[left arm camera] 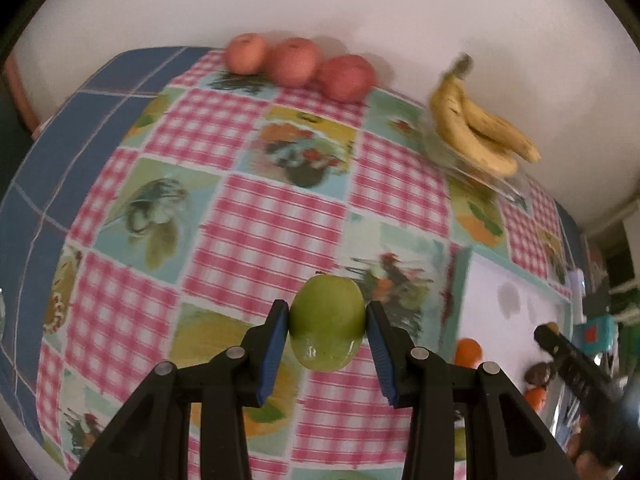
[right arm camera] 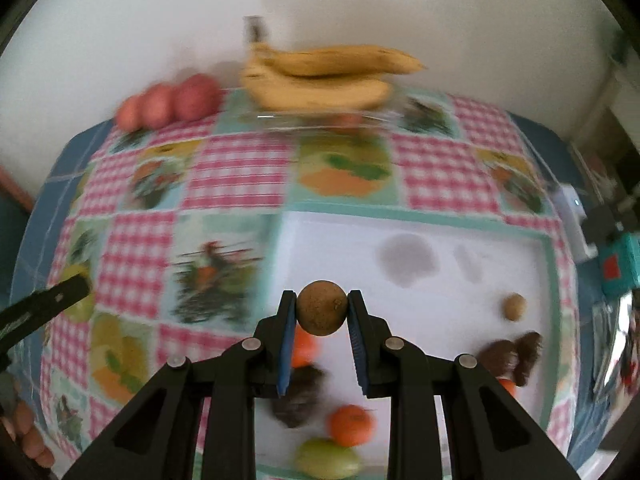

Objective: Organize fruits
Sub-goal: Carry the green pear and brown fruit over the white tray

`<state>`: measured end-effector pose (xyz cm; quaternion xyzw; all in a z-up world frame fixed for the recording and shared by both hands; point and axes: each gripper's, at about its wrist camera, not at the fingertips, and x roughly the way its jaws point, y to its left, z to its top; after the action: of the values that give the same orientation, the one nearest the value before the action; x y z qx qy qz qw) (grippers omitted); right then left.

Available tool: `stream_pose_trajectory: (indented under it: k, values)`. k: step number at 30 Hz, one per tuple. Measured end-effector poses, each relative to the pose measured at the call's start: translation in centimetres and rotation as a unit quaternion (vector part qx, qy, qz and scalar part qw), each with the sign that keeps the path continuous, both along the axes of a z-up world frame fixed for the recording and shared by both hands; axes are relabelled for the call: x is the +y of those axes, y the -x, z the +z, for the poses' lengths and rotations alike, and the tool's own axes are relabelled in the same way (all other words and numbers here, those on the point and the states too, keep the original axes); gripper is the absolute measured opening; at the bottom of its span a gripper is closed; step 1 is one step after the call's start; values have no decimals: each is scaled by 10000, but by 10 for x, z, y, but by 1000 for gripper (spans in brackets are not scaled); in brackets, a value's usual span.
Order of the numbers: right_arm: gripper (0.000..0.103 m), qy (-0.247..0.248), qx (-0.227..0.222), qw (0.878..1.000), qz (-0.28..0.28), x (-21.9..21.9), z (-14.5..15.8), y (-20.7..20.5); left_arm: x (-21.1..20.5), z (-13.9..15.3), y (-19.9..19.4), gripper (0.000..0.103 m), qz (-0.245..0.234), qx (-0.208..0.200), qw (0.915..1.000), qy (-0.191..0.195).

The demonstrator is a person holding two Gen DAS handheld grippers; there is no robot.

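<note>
My left gripper (left arm camera: 327, 312) is shut on a green fruit (left arm camera: 327, 320), held above the patterned tablecloth (left arm camera: 256, 216). My right gripper (right arm camera: 322, 308) is shut on a small round brown fruit (right arm camera: 321, 307) above the white tray (right arm camera: 340, 248). Three red apples (left arm camera: 296, 62) sit in a row at the table's far edge. A bunch of bananas (left arm camera: 476, 128) rests on a clear glass dish (left arm camera: 472, 168). On the tray lie orange fruits (right arm camera: 352, 424), a green fruit (right arm camera: 326, 458), dark brown fruits (right arm camera: 508, 356) and another small brown fruit (right arm camera: 514, 307).
A white wall (left arm camera: 320, 0) stands right behind the table. Blue cloth (left arm camera: 60, 140) borders the patterned one on the left. A teal box (right arm camera: 620, 268) and a white device (right arm camera: 570, 204) stand off the table's right end. A person's fingers (right arm camera: 28, 436) show at lower left.
</note>
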<state>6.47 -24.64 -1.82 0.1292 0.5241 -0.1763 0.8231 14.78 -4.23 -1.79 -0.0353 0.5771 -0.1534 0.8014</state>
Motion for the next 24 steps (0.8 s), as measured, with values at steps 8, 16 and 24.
stream_pose_trajectory:
  k: [8, 16, 24]
  values:
    - [27, -237, -30, 9953, -933, -73, -2, 36, -60, 6, 25, 42, -768, -232, 9968, -44]
    - [27, -312, -100, 9913, -1276, -101, -7, 52, -116, -14, 43, 42, -1482, -209, 9887, 36]
    - [27, -299, -164, 9917, -1240, -112, -22, 43, -151, -24, 45, 42, -1878, -751, 9793, 25]
